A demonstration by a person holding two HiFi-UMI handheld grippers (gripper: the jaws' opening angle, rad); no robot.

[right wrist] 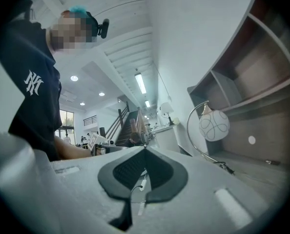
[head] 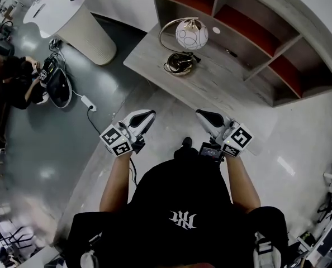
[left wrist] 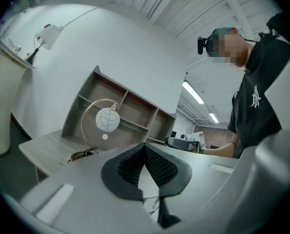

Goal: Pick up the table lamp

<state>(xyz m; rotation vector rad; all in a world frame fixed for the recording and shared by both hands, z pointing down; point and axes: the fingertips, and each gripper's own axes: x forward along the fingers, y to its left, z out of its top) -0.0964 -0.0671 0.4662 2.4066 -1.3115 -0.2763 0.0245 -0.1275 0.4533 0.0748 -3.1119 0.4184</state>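
White glass globe on a curved gold arm: that's the lamp (head: pixel 184 43). It's standing upright on the desk (head: pixel 227 82), toward the desk's left end, with some dark cord (head: pixel 177 67) bunched up around its round base. Nothing is touching it.

A shelf unit (head: pixel 255 35) runs along the back of the desk, with open cubbies that are reddish inside. The lamp sits in front of its leftmost cubby.

Both grippers are short of the desk's front edge, out over the floor and well apart from the lamp, pointing toward the desk. The left gripper (head: pixel 150 115) has its fingers pressed together with nothing between them. Same deal with the right gripper (head: pixel 203 115): tips closed on each other, empty. From each gripper view you can see the lamp off in the distance past the closed tips.

Off the desk's left end there's a round white stand (head: pixel 79 24) with ribbed sides. Further left of the desk, a white power strip (head: pixel 88 102) lies on the grey floor, and a person in dark clothes (head: pixel 18 77) sits at the edge of the shot.
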